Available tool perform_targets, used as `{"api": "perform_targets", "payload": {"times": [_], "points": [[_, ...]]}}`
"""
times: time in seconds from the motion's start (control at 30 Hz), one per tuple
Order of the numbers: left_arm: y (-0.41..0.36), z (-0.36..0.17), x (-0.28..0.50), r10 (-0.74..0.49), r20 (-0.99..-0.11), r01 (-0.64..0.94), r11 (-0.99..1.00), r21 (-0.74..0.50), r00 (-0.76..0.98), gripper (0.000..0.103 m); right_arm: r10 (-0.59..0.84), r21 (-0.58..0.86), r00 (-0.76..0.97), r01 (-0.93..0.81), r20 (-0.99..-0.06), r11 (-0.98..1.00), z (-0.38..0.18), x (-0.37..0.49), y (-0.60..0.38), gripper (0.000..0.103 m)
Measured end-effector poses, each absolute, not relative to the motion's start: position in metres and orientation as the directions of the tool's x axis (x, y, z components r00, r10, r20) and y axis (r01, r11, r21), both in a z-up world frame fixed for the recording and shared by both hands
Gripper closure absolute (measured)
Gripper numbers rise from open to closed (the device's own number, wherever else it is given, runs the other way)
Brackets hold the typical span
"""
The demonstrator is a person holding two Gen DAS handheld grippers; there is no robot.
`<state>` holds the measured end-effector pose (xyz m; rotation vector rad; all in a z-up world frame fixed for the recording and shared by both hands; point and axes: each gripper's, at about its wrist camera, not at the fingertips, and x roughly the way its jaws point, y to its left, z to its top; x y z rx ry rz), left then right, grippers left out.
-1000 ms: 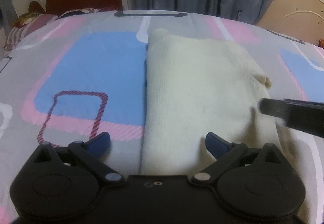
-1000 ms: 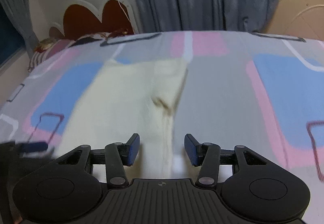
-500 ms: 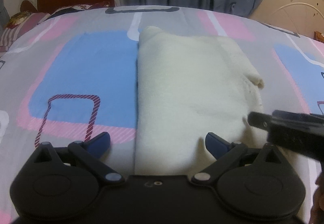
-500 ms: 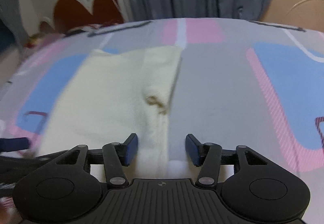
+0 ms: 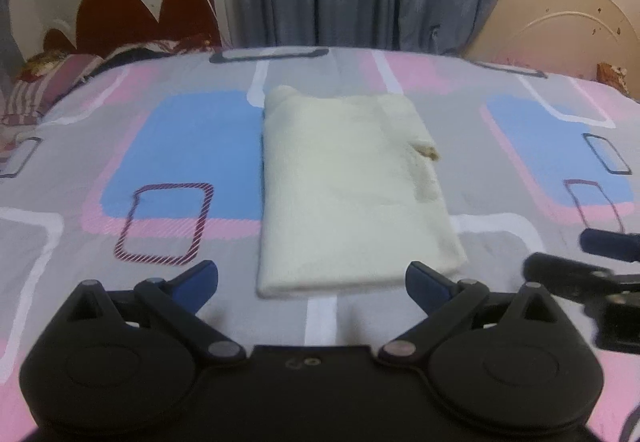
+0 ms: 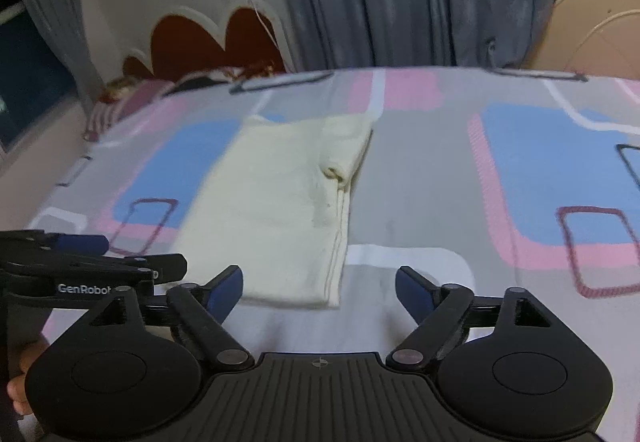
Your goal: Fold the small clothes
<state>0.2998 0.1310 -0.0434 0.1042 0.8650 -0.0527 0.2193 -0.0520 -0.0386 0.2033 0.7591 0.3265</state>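
The cream knitted garment (image 5: 344, 194), folded into a rectangle, lies flat on the grey, pink and blue patterned bedsheet (image 5: 180, 146). Left gripper (image 5: 312, 278) and right gripper (image 6: 319, 287) hover before its near edge, jaws spread and empty; the right's have just been opening.

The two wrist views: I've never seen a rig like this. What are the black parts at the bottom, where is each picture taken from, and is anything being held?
No robot here: a person carries a handheld two-finger tool in each hand, each with a camera looking along its fingers. The black shapes are those tools: the left gripper in its own view, the right gripper in the other. Each also shows at the edge of the other's picture. Ahead lies a cream knitted garment, folded into a rectangle, on a bedsheet patterned in grey, pink and blue. Both pairs of jaws stand open and hold nothing; the right ones have just been opening.
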Motion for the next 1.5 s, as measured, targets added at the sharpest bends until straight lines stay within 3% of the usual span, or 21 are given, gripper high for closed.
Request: {"api": "perform_targets", "payload": {"times": [0.23, 0.47, 0.73, 1.5], "points": [[0.126, -0.003, 0.225, 0.029, -0.724, 0.044, 0.996, 0.082, 0.689, 0.002, 0.351, 0.250, 0.730, -0.249, -0.586, 0.936, 0.011, 0.138, -0.061, 0.000], [0.126, 0.036, 0.160, 0.046, -0.681, 0.000, 0.998, 0.067, 0.731, 0.002, 0.275, 0.162, 0.803, -0.222, -0.529, 0.961, 0.057, 0.069, -0.063, 0.000], [0.124, 0.068, 0.111, 0.078, -0.624, -0.052, 0.997, 0.061, 0.777, 0.002, 0.280, 0.159, 0.856, -0.233, -0.435, 0.959, 0.084, 0.024, -0.070, 0.000], [0.117, 0.081, 0.081, 0.093, -0.598, -0.071, 0.996, 0.060, 0.796, 0.002, 0.313, 0.152, 0.866, -0.275, -0.390, 0.949, 0.091, -0.002, -0.076, 0.000]]}}
